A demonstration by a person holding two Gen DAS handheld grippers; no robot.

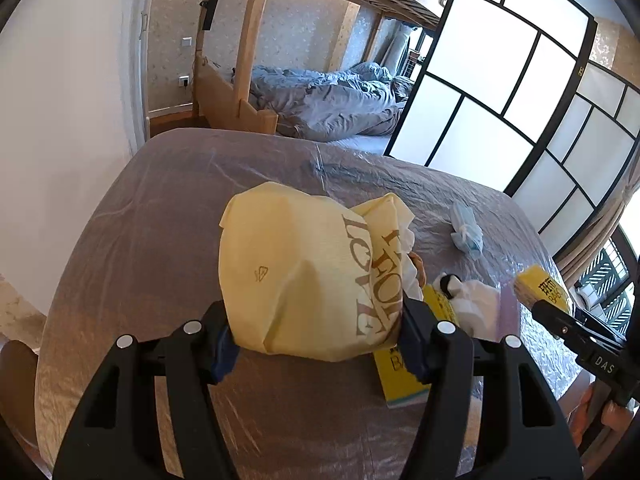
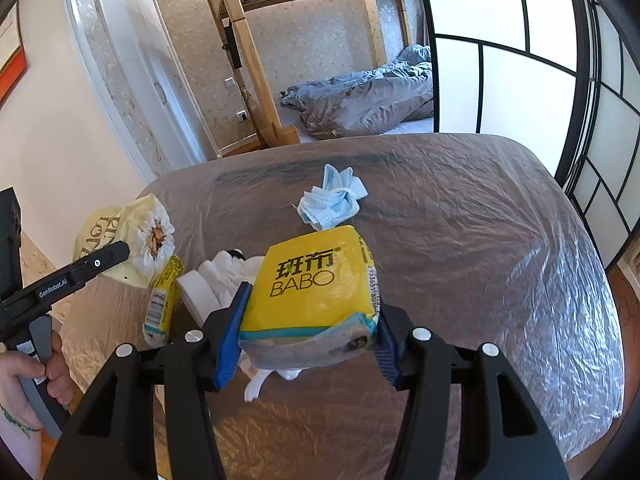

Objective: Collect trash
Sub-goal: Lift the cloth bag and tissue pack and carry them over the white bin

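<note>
Across the bottom of the left wrist view, the left tool (image 1: pixel 316 320) tilts down toward the table (image 1: pixel 160 208), its blue pads pinching a pale yellow bag (image 1: pixel 304 272) from both sides; the bag's printed side faces right and its bulk rises above the fingers. In the right wrist view, the right tool (image 2: pixel 308 332) angles down likewise and pinches a yellow BABO tissue pack (image 2: pixel 312 284), held clear above the clutter. A bare hand (image 2: pixel 40 376) at the lower left of that view grips the left tool's handle.

Below the held pack, a second yellow pack (image 2: pixel 162 300) lies at the middle left beside white crumpled paper (image 2: pixel 224 276), and a crumpled blue face mask (image 2: pixel 332 200) lies further up the frame, apart from them. The table is draped in clear plastic film. Its top and right portions are bare, with the rounded far edge running across the upper middle and the right edge curving down the frame's right side. Beyond the far edge sits a wooden bunk bed (image 2: pixel 360 96) with rumpled grey bedding, and black-framed sliding panels (image 2: pixel 500 92) stand at the upper right.
</note>
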